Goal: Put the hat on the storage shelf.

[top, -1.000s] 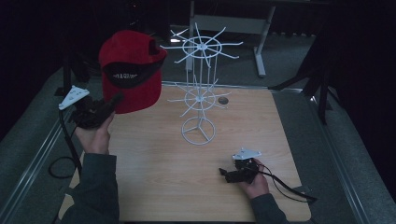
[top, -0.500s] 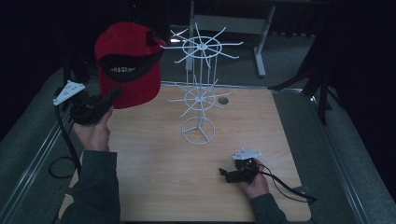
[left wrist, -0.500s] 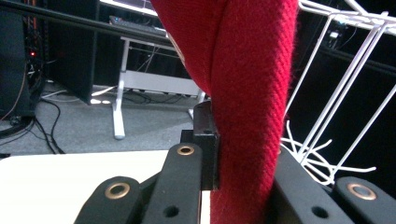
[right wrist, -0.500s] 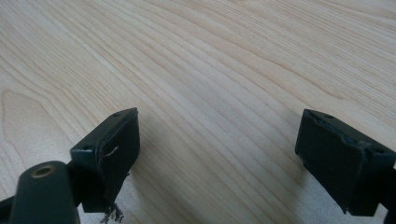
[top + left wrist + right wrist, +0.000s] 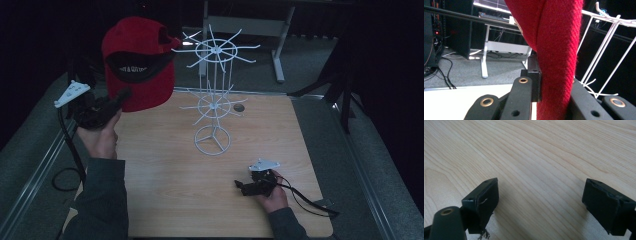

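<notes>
A red cap [image 5: 137, 60] with a black underside hangs in the air left of the white wire rack [image 5: 214, 90]. My left gripper [image 5: 122, 95] is shut on its red brim. In the left gripper view the brim [image 5: 556, 50] stands pinched between the black jaws, with the rack's wire arms [image 5: 604, 47] close by on the right. My right gripper [image 5: 239, 186] lies low on the wooden table [image 5: 170, 200] near its front right part. In the right gripper view my right gripper [image 5: 540, 202] is open, with bare wood between the pads.
A small dark round hole [image 5: 239, 107] sits in the table behind the rack. A grey desk frame [image 5: 280, 50] stands beyond the far edge. Cables trail from both grippers. Grey padding borders the table on both sides.
The left hand has lifted the cap a little higher and tilted it toward the rack's top ring. The right gripper has stayed where it was.
</notes>
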{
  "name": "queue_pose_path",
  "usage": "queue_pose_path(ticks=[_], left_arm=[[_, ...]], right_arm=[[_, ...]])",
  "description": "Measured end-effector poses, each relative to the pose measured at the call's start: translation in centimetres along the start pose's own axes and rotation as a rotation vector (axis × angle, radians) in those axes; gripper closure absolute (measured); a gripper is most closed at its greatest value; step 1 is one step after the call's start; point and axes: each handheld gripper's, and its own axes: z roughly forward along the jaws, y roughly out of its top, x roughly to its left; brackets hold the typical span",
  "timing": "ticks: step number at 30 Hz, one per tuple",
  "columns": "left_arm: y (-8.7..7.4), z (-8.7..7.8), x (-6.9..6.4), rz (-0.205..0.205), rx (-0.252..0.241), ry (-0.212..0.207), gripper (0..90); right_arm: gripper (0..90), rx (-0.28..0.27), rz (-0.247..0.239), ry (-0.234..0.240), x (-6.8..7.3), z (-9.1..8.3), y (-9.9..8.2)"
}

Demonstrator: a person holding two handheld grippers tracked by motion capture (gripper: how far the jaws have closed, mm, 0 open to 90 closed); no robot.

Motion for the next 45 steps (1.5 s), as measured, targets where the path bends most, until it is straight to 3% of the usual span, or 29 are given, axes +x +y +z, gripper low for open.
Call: queue_pose_path(ticks=[19,36,45], left_arm=[[1.2,-0.5,-0.7,0.015,-0.061,-0.019,85.7],[1.1,-0.9,-1.4,0.049,-0.07,-0.036,85.7],[0.4,-1.4,-1.4,0.041,-0.073,-0.045,85.7]], right_arm=[[13.6,0.001,0.001,0.0,0.0,0.0,0.0],[13.6,0.001,0.001,0.001,0.0,0.0,0.0],[13.6,0.001,-0.001,0.001,0.0,0.0,0.0]])
